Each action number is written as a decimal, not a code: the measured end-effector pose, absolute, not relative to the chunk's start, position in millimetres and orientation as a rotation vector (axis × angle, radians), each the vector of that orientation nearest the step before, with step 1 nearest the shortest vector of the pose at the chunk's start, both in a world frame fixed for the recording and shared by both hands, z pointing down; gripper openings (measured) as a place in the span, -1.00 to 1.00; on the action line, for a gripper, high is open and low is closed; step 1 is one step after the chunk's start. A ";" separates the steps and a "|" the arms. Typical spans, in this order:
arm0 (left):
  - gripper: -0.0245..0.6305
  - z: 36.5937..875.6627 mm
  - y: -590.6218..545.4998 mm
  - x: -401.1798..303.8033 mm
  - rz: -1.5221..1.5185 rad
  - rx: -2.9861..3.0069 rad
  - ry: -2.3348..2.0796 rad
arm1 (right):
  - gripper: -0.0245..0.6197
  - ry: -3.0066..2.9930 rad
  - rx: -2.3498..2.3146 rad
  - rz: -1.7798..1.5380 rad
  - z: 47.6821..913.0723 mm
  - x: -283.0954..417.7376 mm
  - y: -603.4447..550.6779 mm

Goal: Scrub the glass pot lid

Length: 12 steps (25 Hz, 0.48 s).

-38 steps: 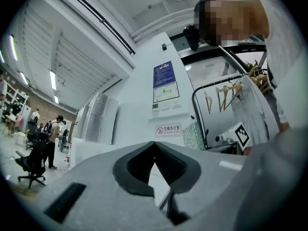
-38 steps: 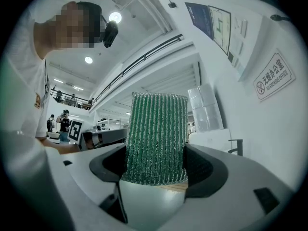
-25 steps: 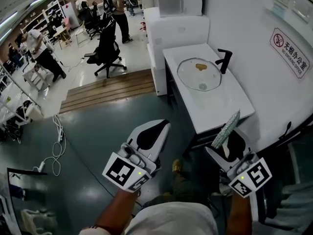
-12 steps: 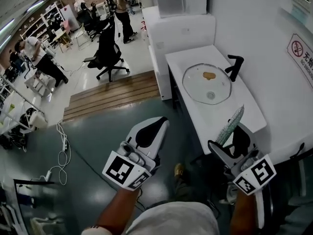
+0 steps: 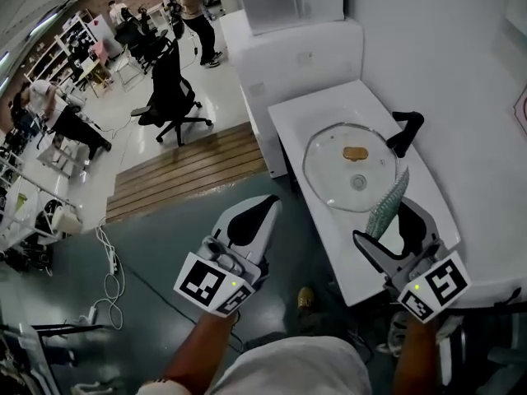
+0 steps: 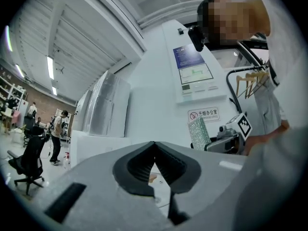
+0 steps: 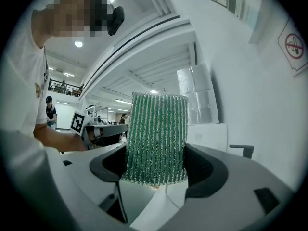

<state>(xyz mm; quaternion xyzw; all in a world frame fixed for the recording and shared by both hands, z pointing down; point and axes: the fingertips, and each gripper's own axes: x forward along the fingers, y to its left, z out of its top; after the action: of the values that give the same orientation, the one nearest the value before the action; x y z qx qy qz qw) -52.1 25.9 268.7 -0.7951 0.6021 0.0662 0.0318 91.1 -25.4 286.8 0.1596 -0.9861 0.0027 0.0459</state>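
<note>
Hides part of lid rim behind scourer; crops sign at right edge; too small to name: brown spot.

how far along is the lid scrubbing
Done: the green ribbed scrubbing pad is clamped in the right gripper. In hand: nothing touches the round glass pot lid on the white counter; the left gripper is shut, empty. Left: all scrubbing; a brown smear sits on the lid.
</note>
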 end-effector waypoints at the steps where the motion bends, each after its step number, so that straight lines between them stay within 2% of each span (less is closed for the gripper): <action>1: -0.88 270.5 17.0 -55.8 0.202 -2.452 1.858 | 0.16 -3.000 0.488 0.011 288.5 87.7 -34.3; 12: -0.88 282.4 -37.1 -79.1 0.162 -2.487 1.898 | 0.16 -2.907 0.507 0.009 291.3 67.4 -82.7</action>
<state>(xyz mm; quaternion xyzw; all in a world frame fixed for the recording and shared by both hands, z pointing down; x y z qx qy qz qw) -79.1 -37.1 282.4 -0.7938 0.6059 0.0516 0.0044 67.4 -82.7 291.3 0.1709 -0.9807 0.0030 0.0950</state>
